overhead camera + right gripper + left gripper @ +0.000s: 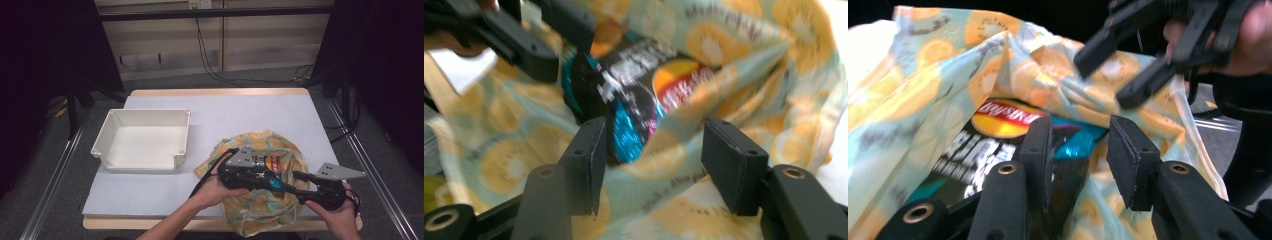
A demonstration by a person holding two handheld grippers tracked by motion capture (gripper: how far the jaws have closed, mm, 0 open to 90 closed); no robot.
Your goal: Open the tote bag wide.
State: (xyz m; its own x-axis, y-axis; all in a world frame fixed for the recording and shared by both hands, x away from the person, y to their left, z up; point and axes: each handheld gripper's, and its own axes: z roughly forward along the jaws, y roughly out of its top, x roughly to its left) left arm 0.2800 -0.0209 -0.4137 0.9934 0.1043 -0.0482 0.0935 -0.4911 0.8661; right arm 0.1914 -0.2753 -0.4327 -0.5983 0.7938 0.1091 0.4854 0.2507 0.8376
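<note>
Nearest the high camera, the person's two forearms come in from the bottom edge, each hand carrying a black two-jaw gripper with a grey three-cornered plate on top. Beneath them lies the white-topped table (220, 115) with a pale wooden rim. At its left stands a white, square, open plastic tray (175, 159). Near the front edge, right of the middle, lies a crumpled pale-blue plastic bag printed with orange fruit slices (260, 210), its mouth gaping. Inside it rests a black crisp packet with a red and yellow logo and a blue patch (993, 145). The left gripper (1078, 150) hangs at the bag's mouth, jaws partly apart, one jaw over the packet, clamping nothing. The right gripper (654, 165) faces it from the other side, jaws wide apart above the bag's rim, gripping nothing.
</note>
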